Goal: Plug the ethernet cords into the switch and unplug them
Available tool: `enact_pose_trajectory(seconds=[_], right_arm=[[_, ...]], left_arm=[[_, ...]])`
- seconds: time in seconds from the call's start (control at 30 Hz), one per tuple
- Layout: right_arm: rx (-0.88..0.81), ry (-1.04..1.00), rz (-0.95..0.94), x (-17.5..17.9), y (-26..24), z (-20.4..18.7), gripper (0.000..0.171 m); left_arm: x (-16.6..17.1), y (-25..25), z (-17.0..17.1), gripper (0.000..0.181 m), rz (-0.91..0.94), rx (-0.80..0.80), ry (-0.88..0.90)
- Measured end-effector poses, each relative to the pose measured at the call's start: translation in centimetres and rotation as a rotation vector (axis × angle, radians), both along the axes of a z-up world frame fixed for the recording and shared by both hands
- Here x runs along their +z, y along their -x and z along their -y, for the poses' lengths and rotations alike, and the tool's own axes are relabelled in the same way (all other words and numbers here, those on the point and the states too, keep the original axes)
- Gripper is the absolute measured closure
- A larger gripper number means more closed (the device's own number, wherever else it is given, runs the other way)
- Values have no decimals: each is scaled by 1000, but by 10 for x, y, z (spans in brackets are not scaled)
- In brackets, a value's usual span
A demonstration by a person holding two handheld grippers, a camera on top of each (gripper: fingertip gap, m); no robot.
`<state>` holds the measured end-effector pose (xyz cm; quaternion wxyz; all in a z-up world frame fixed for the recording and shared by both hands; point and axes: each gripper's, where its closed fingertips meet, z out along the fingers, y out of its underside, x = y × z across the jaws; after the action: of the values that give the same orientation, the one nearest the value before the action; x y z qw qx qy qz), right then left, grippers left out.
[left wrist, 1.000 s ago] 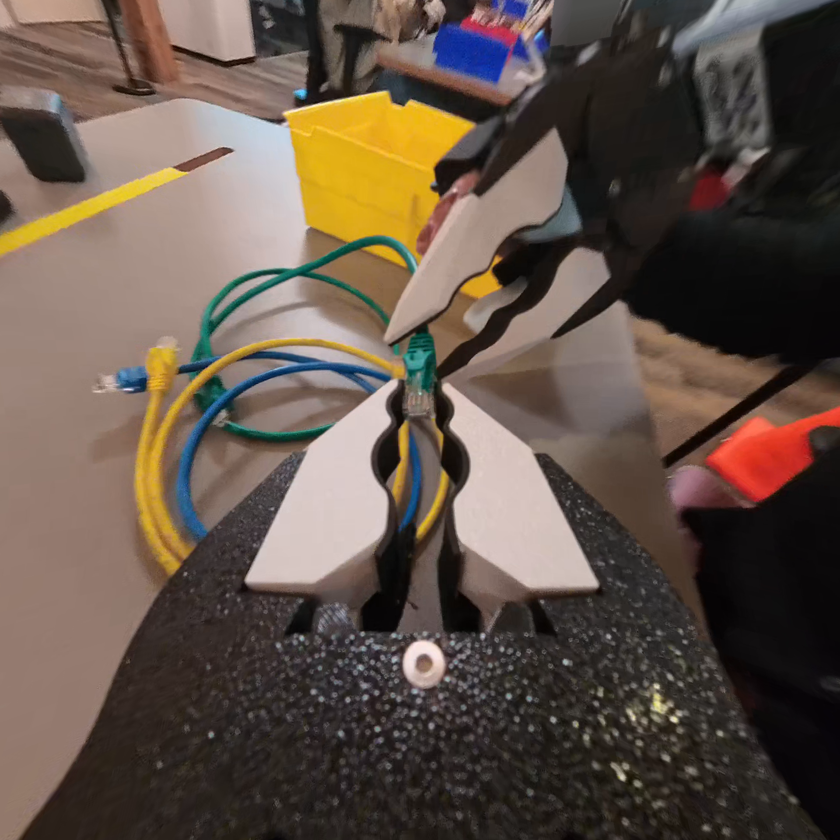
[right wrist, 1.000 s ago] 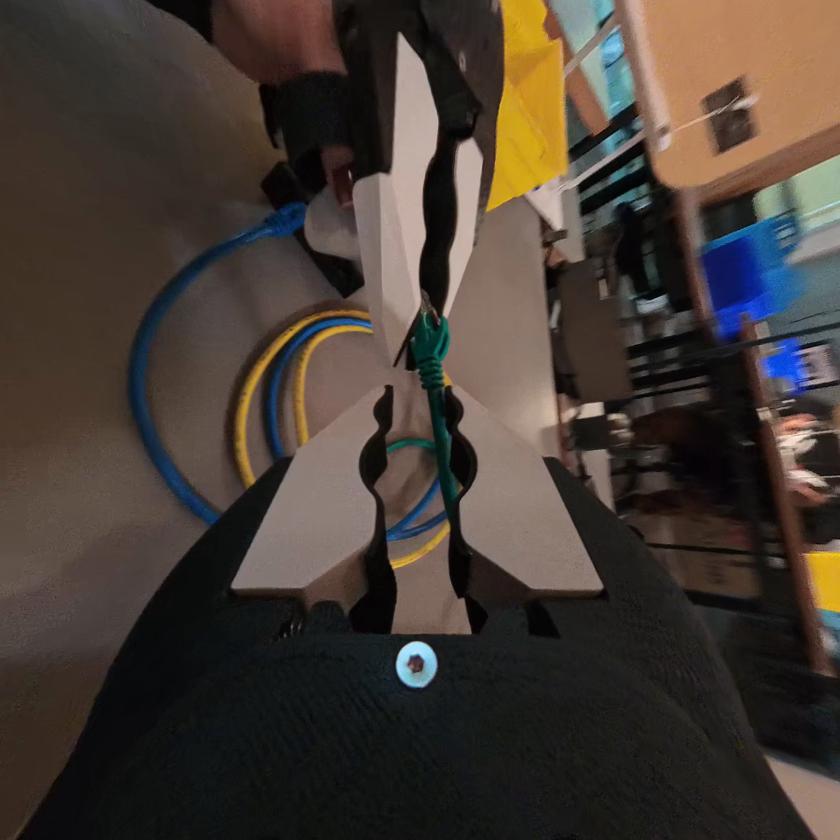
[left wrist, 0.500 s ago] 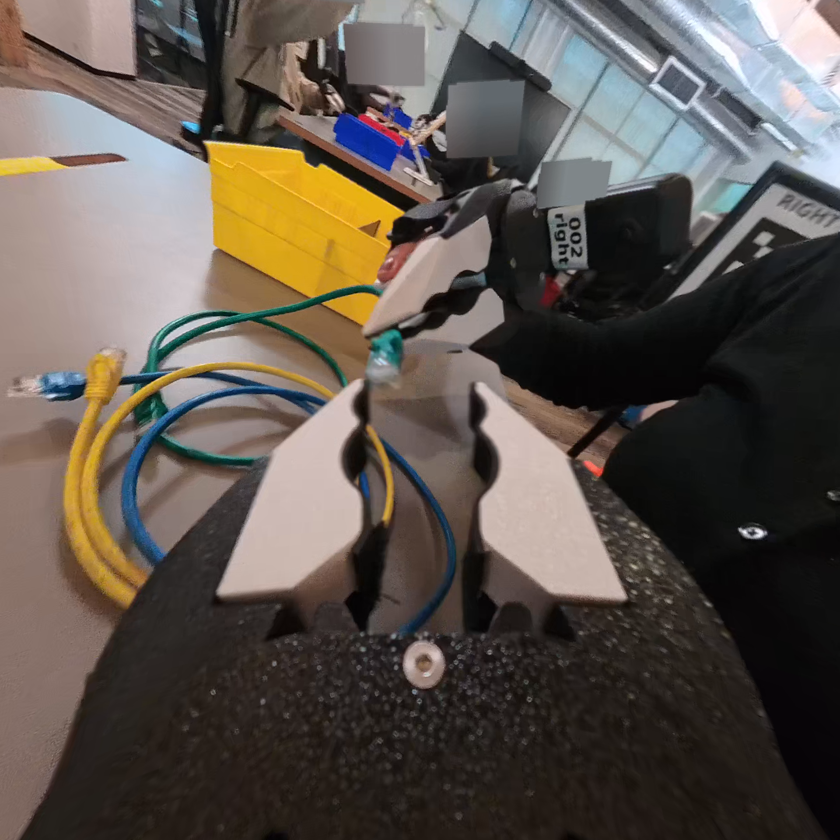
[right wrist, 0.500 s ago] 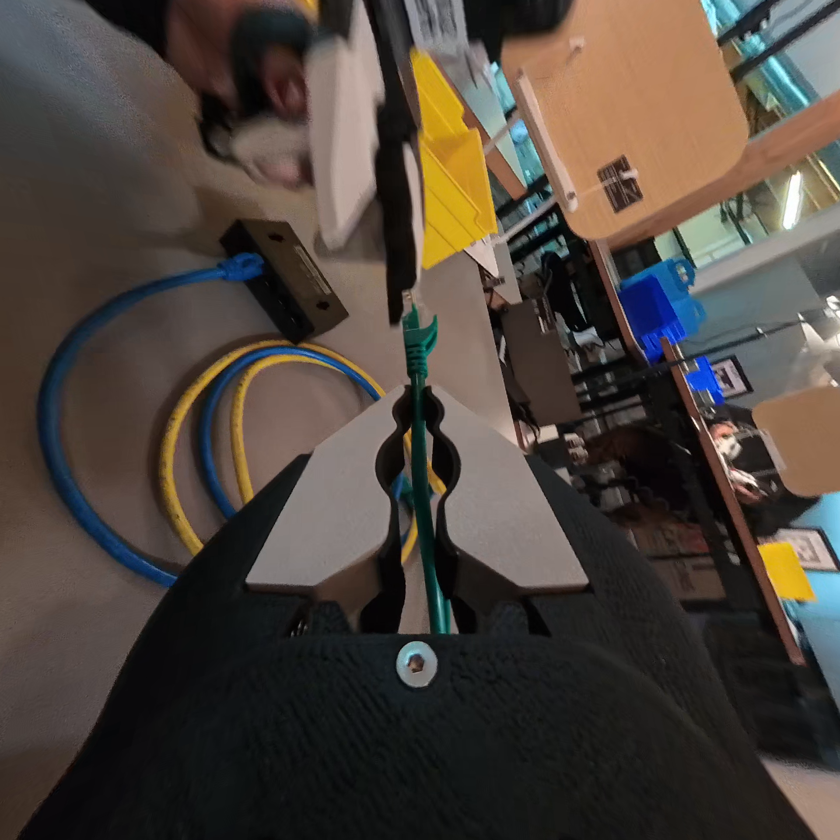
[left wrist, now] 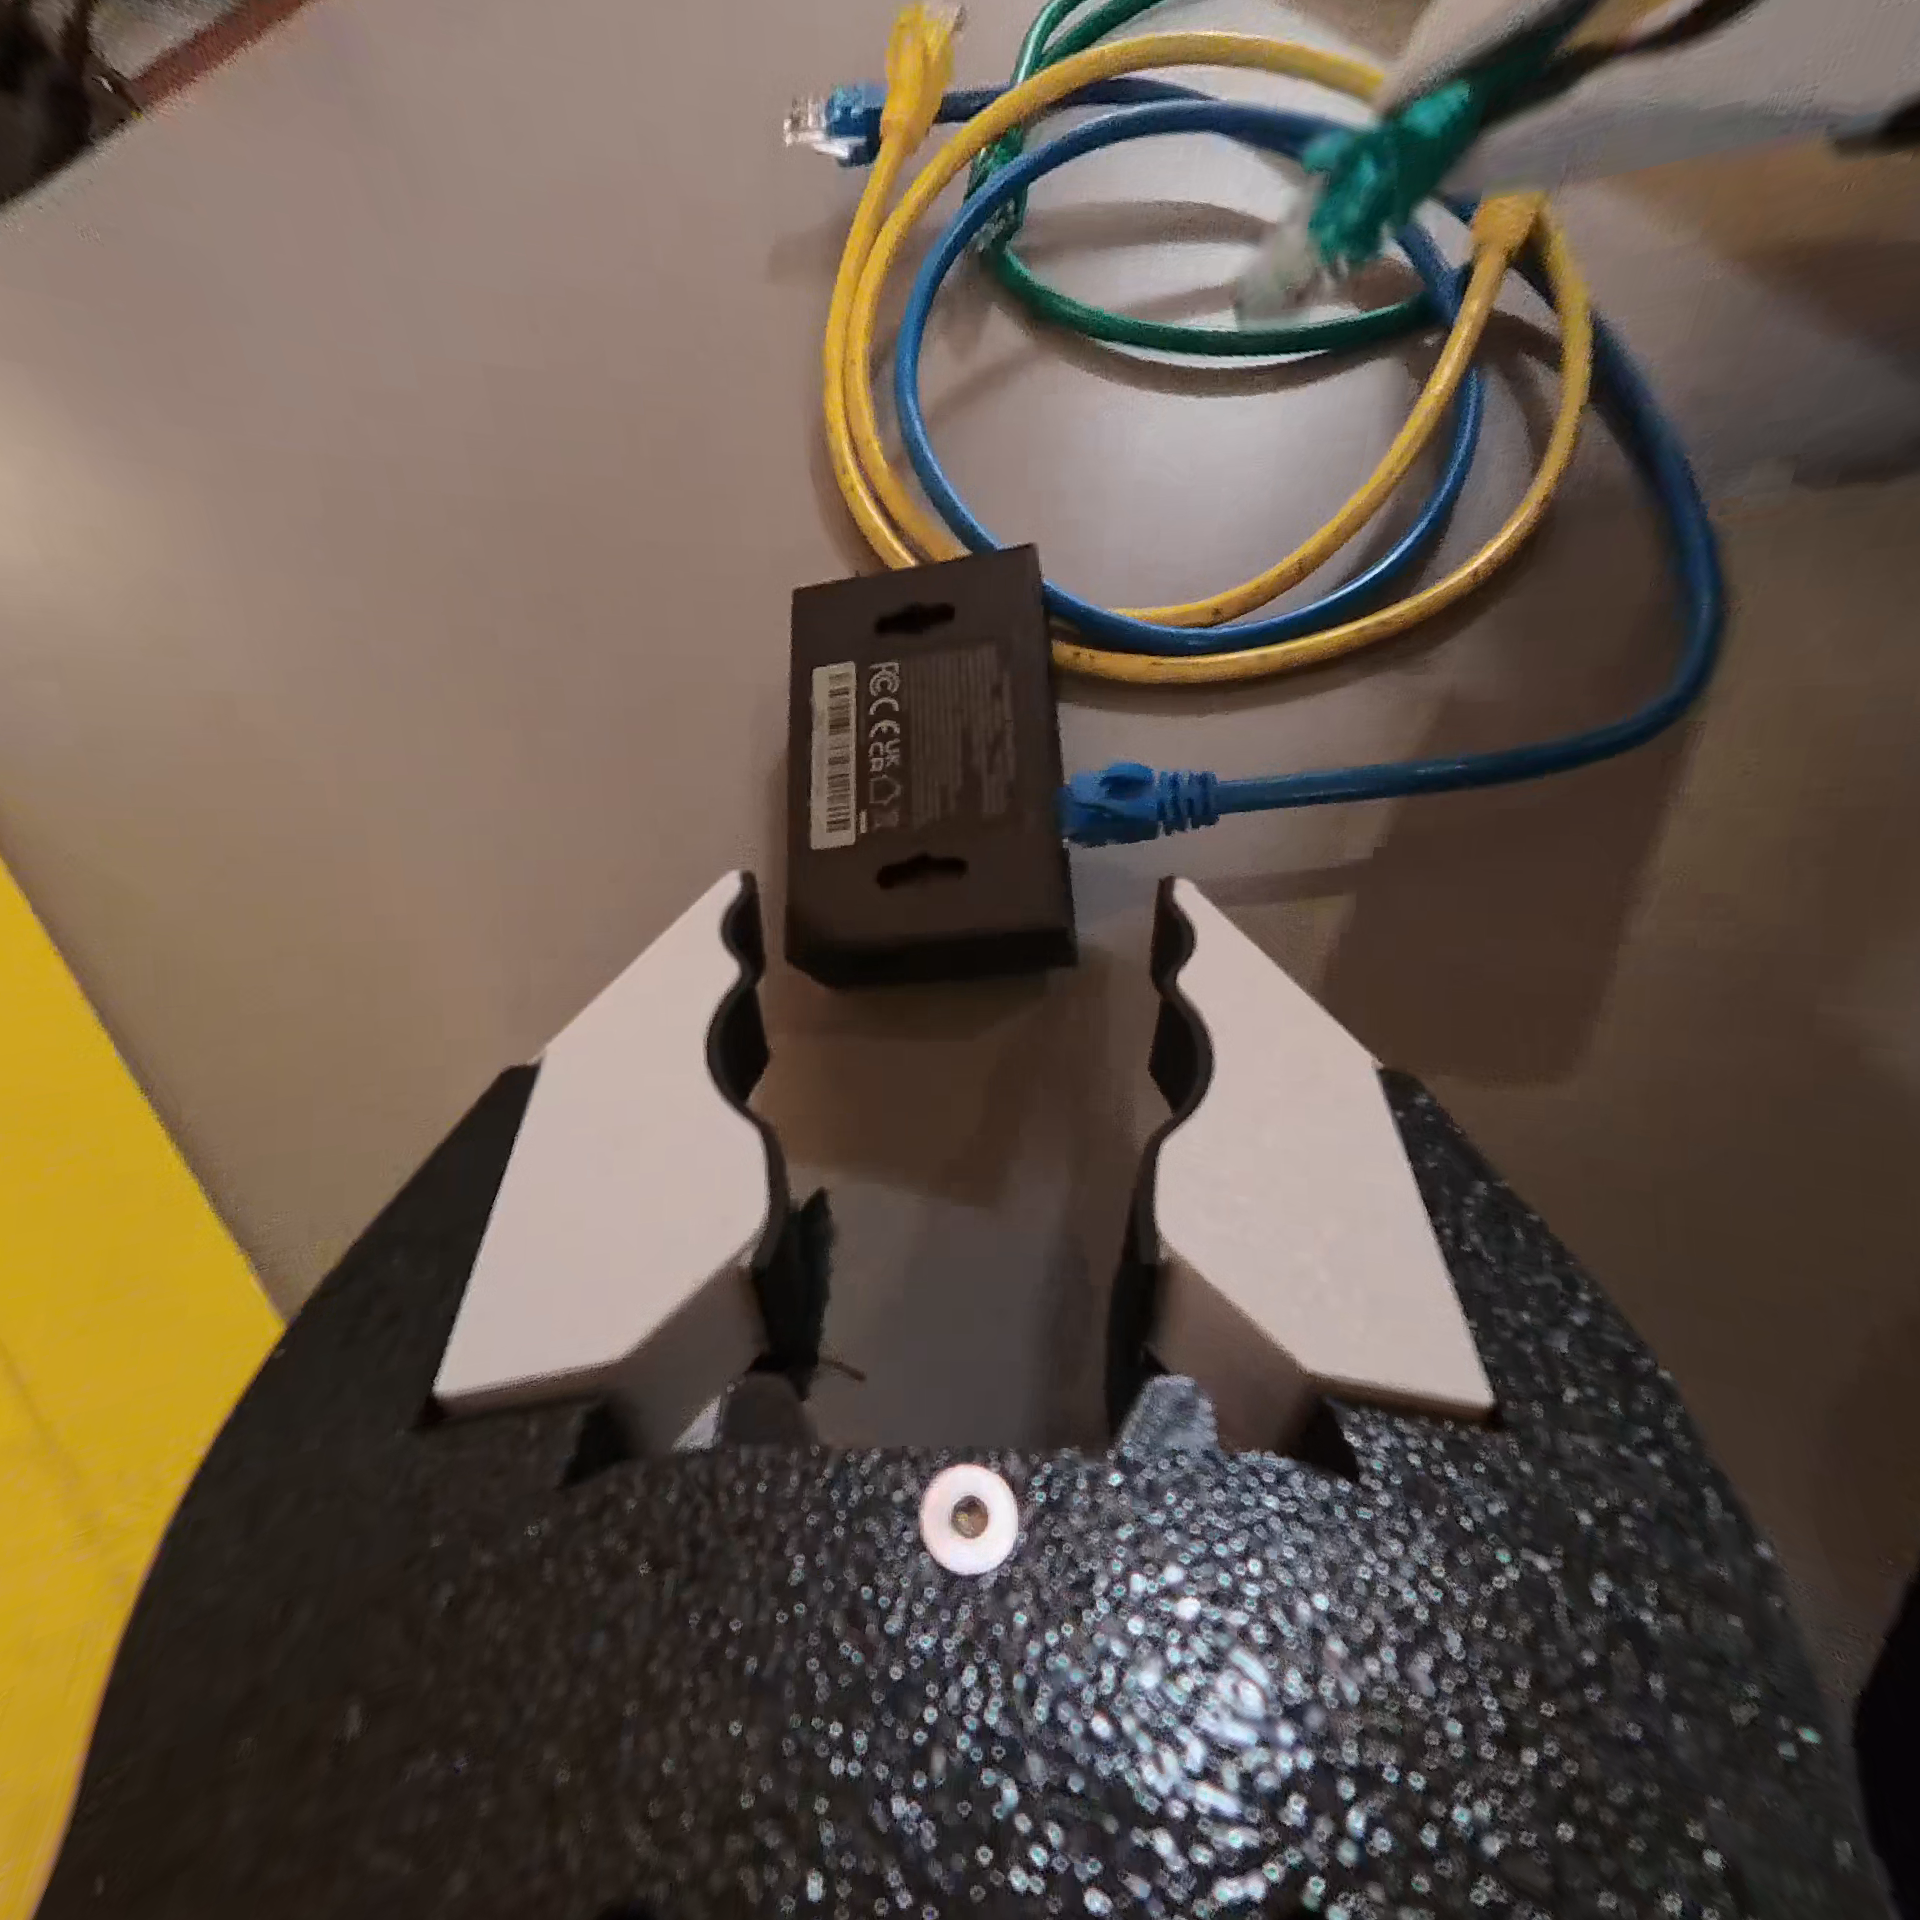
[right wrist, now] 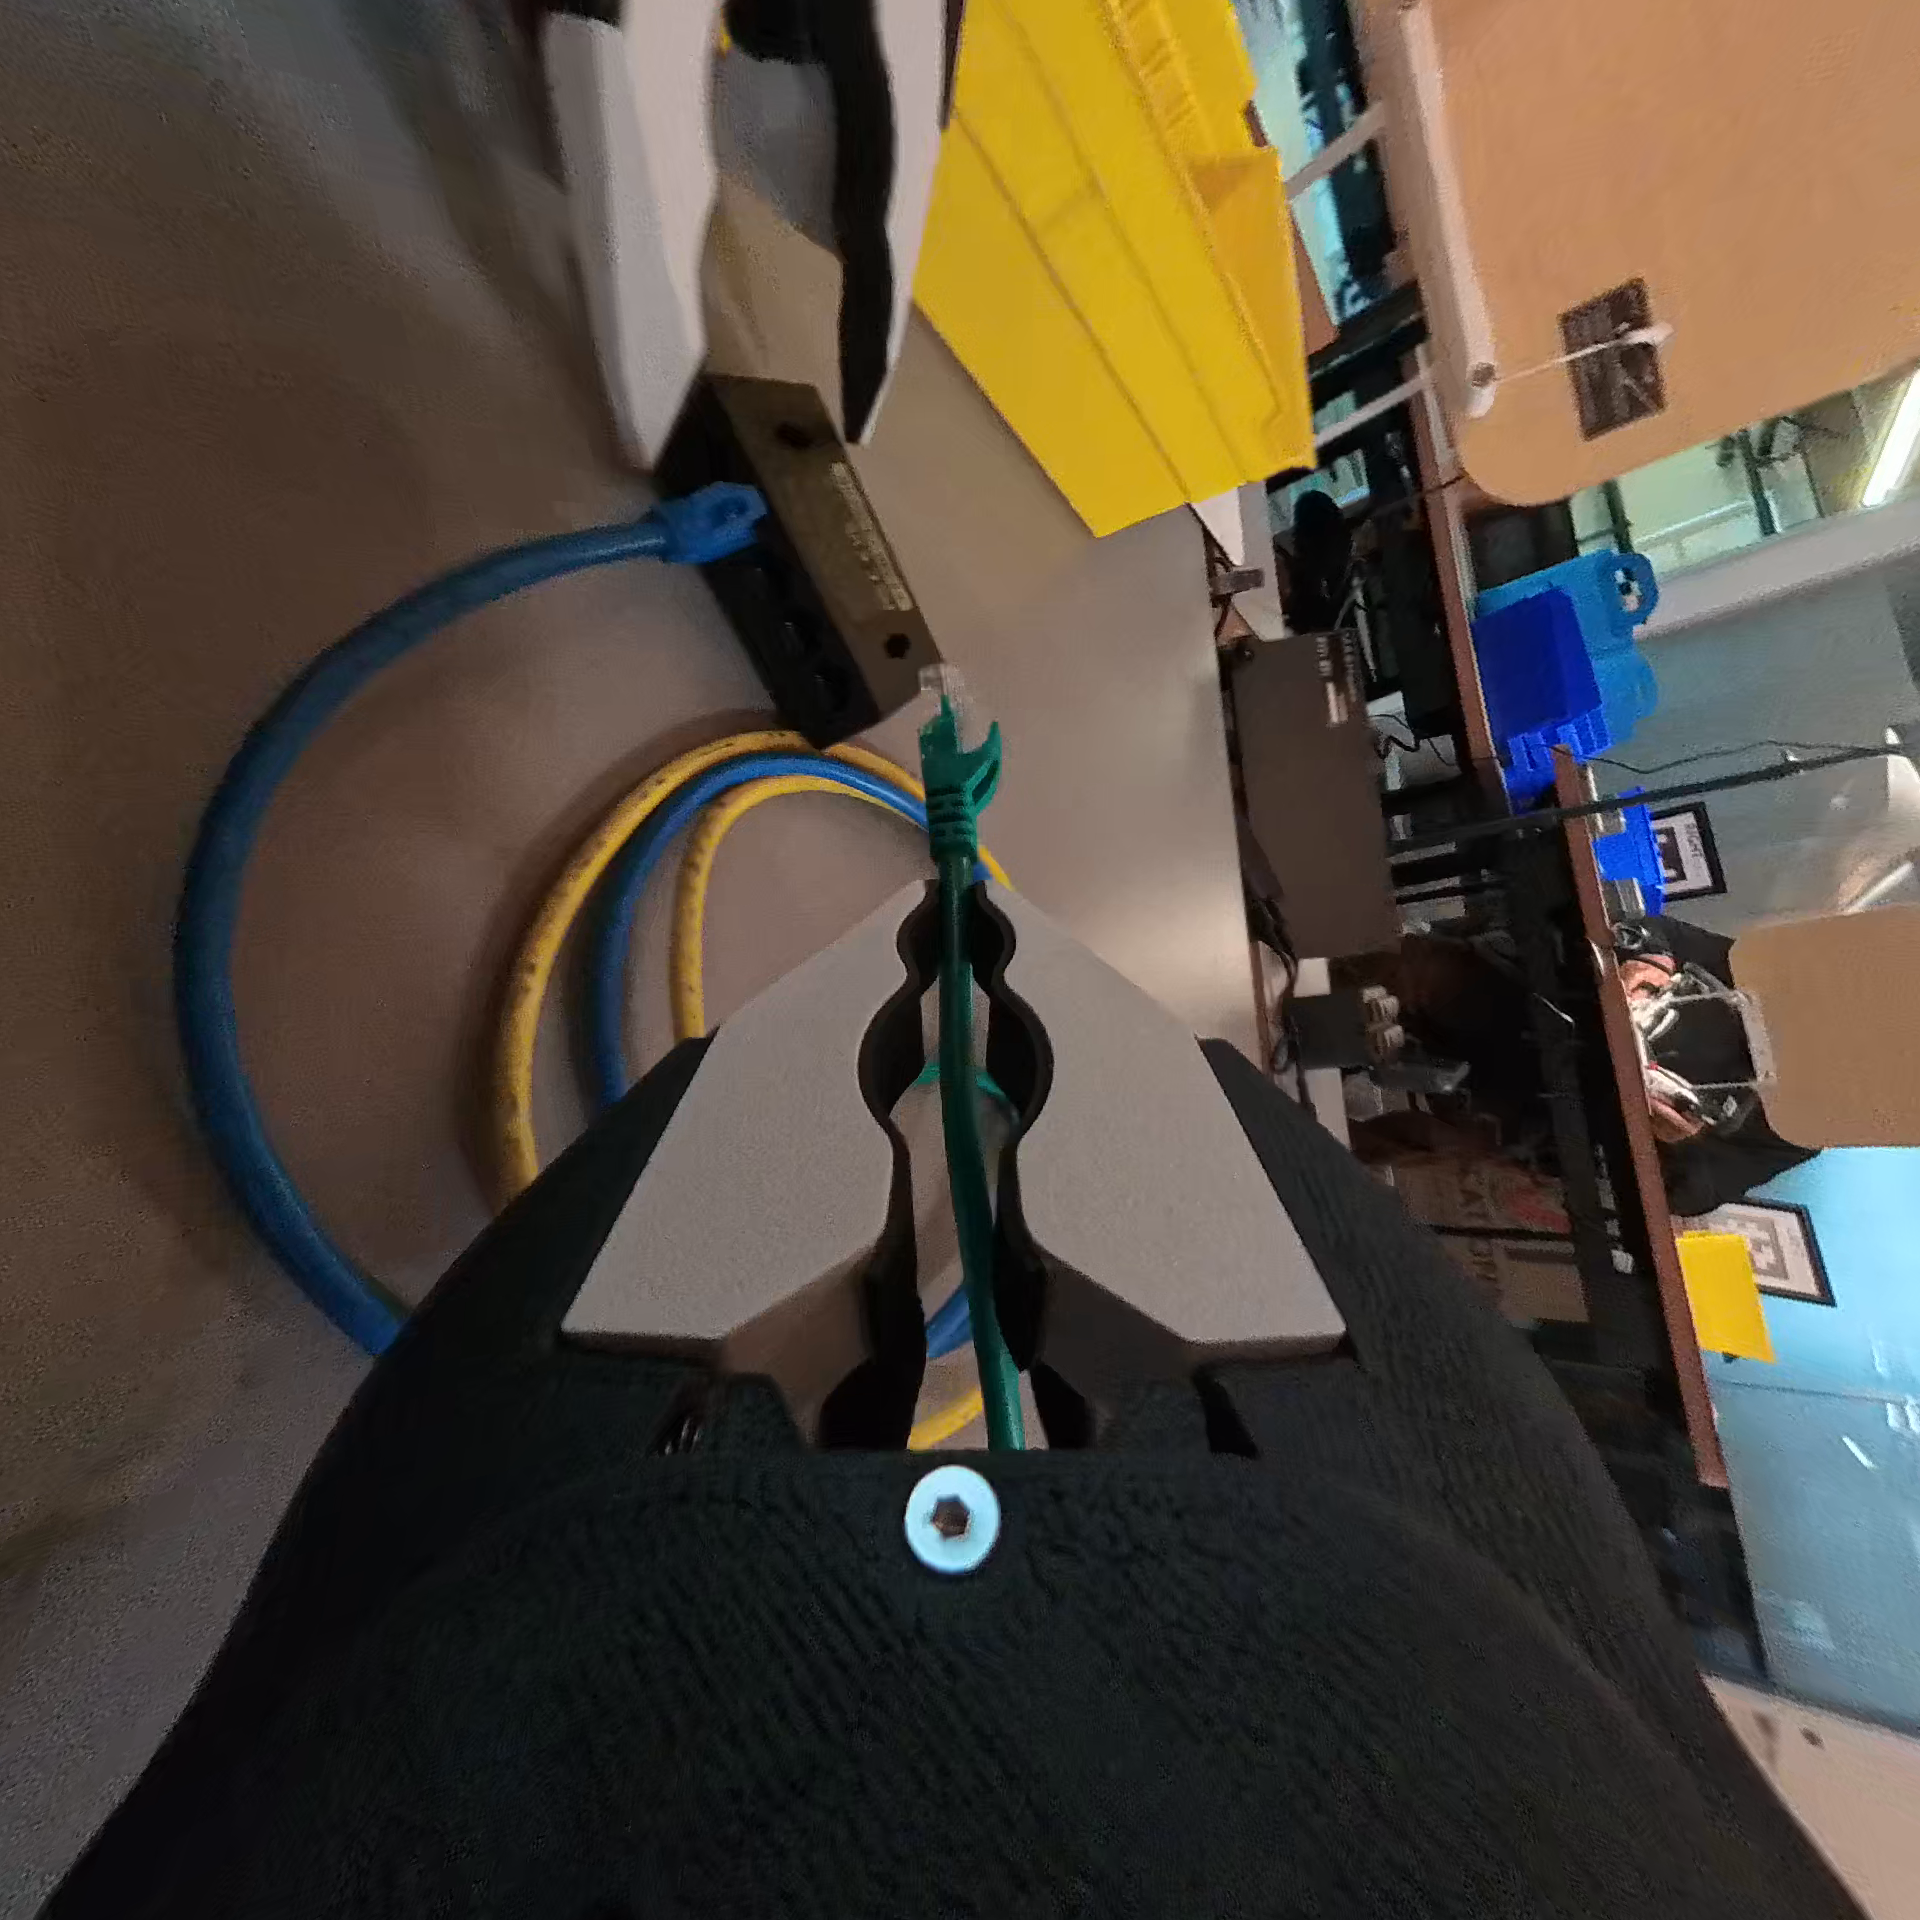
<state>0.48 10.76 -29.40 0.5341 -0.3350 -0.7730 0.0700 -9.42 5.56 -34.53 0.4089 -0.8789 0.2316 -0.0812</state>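
Observation:
The black switch (left wrist: 925, 758) lies label side up on the tan table, its near end just beyond the tips of my open, empty left gripper (left wrist: 956, 894). A blue cord's plug (left wrist: 1132, 805) sits in a port on the switch's right side. My right gripper (right wrist: 956, 894) is shut on the green cord, and its plug (right wrist: 956, 769) sticks out ahead, close to the far end of the switch (right wrist: 821, 561). In the right wrist view my left gripper (right wrist: 753, 436) straddles the switch's other end. The green plug (left wrist: 1361, 187) shows blurred in the left wrist view.
Yellow cord loops (left wrist: 1226, 644) and blue cord loops (left wrist: 1662, 540) lie on the table beyond the switch, with loose yellow (left wrist: 914, 62) and blue plugs (left wrist: 831, 109). A yellow bin (right wrist: 1101, 260) stands close beside the switch. Shelves and blue bins (right wrist: 1548, 665) stand past the table edge. About 12 cm separates my left fingertips from my right.
My left gripper let go of the green plug, opened wide and swung over to the switch. My right gripper shut on the green cord and carried its plug toward the switch.

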Motion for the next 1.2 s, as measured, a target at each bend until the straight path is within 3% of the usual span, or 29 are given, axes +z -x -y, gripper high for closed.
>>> enact_pose_trajectory(seconds=[0.27, 0.57, 1.2], right_arm=[[-85, -58, 111, -26, 12, 1, 168], [-306, -295, 208, -29, 25, -26, 168], [-232, -493, 275, -17, 36, -28, 168]], left_arm=[[-16, 2, -9, 122, 85, 29, 126], [-7, -9, -15, 122, 374, 294, 282], [-5, -17, -20, 122, 442, 354, 388]])
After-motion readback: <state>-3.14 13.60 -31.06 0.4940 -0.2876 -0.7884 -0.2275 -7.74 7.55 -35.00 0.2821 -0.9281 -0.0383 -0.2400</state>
